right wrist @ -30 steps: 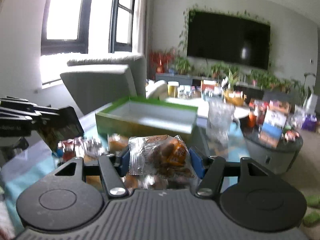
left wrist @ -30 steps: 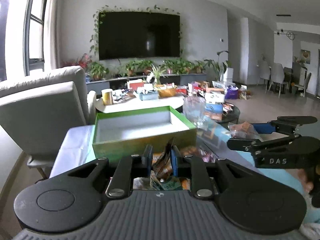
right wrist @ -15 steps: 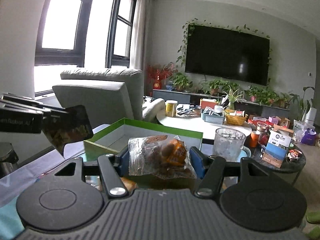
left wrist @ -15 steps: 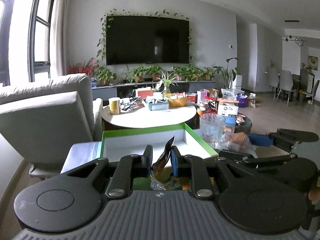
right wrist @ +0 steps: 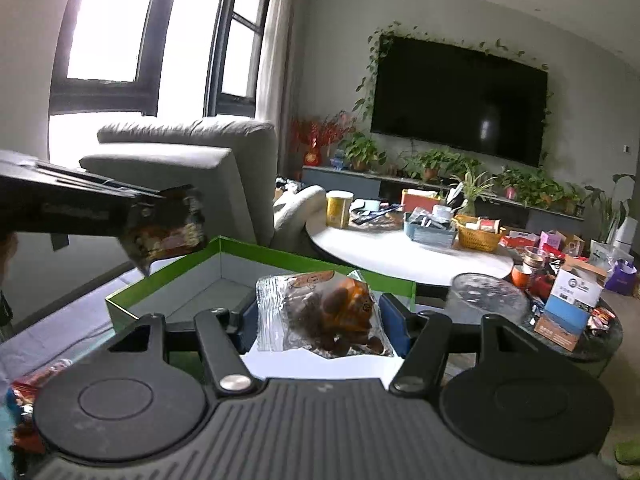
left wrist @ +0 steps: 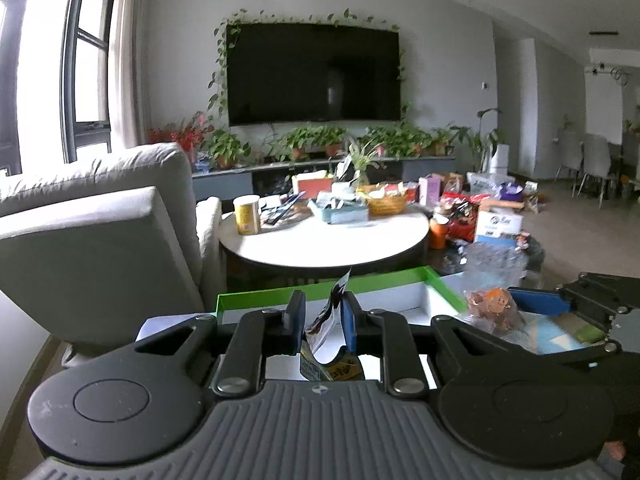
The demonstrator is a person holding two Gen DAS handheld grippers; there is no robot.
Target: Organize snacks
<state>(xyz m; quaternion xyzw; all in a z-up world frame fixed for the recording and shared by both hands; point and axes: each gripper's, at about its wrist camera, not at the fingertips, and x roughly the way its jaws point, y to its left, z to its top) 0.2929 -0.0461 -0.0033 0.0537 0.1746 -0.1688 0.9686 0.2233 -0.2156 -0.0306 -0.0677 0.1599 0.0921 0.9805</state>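
1. The left gripper [left wrist: 322,322] has its fingers drawn in narrow, pinching a thin dark snack packet [left wrist: 330,326] on edge; the packet's top corner pokes up above the fingers.
2. From the right wrist view that same packet [right wrist: 166,228] hangs out at the left, held up in the air just over the near-left corner of the green box [right wrist: 160,284].
3. The right gripper [right wrist: 320,320] holds a clear snack bag [right wrist: 324,312] of brown pieces with an orange print, its blue fingers [right wrist: 394,322] set at a middling width and pressing on the bag's two sides.
4. The left wrist view catches that bag [left wrist: 494,310] at the right, beside the far-right corner of the green box [left wrist: 400,280].
5. The box sits open, white inside, right in front of both grippers, and nothing shows in the part of its floor that can be seen.
6. A clear plastic cup [right wrist: 488,298] stands just right of the box.
7. More wrapped snacks [right wrist: 28,392] lie at the lower left on the tabletop.
8. Beyond, a round white table [left wrist: 320,240] carries a yellow can [left wrist: 247,214], a wicker basket and clutter, with a grey armchair [left wrist: 100,232] to the left.
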